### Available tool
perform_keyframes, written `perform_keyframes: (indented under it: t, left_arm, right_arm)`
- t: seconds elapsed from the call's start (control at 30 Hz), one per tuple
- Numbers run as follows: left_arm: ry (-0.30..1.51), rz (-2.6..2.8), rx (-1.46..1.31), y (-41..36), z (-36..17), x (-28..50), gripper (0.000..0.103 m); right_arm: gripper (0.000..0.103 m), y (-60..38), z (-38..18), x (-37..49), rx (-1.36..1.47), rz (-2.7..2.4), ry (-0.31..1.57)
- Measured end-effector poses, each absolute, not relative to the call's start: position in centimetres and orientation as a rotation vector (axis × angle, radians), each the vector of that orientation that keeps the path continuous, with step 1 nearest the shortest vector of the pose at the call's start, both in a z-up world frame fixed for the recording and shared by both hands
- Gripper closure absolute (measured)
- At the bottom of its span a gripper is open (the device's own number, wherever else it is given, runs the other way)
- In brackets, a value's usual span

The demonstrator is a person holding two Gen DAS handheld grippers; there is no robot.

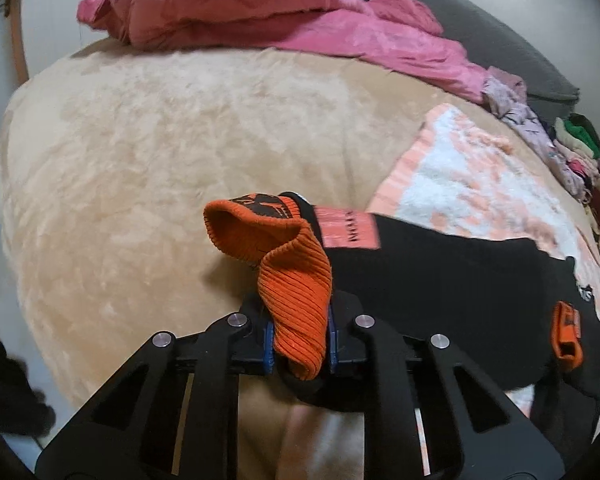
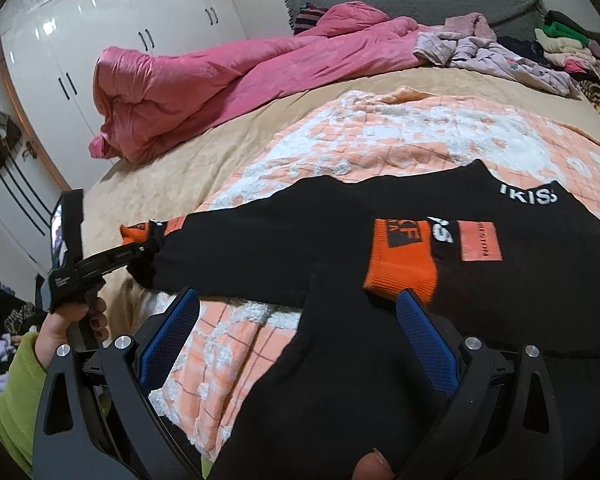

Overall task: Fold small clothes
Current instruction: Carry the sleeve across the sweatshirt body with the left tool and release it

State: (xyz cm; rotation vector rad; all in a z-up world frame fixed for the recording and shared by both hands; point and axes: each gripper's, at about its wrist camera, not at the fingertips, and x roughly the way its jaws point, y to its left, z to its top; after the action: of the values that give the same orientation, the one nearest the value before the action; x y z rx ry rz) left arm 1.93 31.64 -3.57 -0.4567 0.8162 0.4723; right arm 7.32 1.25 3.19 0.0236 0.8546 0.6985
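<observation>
A black garment (image 1: 440,300) with orange ribbed cuffs lies spread across the bed. My left gripper (image 1: 300,332) is shut on one orange cuff (image 1: 296,292), which bunches up between its blue pads. The right wrist view shows that left gripper (image 2: 140,252) at the garment's (image 2: 300,240) left end, held by a hand (image 2: 60,332) in a green sleeve. My right gripper (image 2: 298,320) stands open, its blue pads wide apart on either side of a fold of black cloth. The second orange cuff (image 2: 400,264) lies just beyond its right finger.
A peach-and-white blanket (image 2: 380,132) lies under the garment on a beige bedspread (image 1: 140,140). A crumpled pink duvet (image 2: 220,76) sits at the far side, with a pile of clothes (image 2: 560,48) at the far right. White wardrobes (image 2: 100,20) stand beyond the bed.
</observation>
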Motion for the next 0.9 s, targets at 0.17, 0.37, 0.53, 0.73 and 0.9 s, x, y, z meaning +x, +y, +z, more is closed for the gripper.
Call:
perform_keyframes:
  t: [0.17, 0.37, 0.53, 0.73, 0.9]
  left_arm:
    - [0.768, 0.403, -0.450, 29.7, -0.6, 1.7, 0.093]
    - [0.733, 0.294, -0.477, 27.0, 2.4, 2.3, 0.093]
    - [0.728, 0.204, -0.468, 24.1, 4.1, 3.3, 0.093]
    - [0.736, 0.108, -0.428, 20.2, 5.4, 5.3, 0.093]
    - [0.749, 0.055, -0.403, 17.2, 5.6, 6.7, 0.093]
  right_arm:
    - [0.005, -0.9, 3.5, 7.6, 0.075, 0.677, 0.841]
    - [0.005, -3.6, 4.1, 7.6, 0.128, 0.648, 0.820]
    - [0.005, -5.9, 4.4, 7.9, 0.166, 0.619, 0.800]
    - [0.005, -8.7, 4.3, 8.4, 0.209, 0.576, 0.794]
    - [0.005, -11.2, 4.3, 8.6, 0.236, 0.539, 0.785]
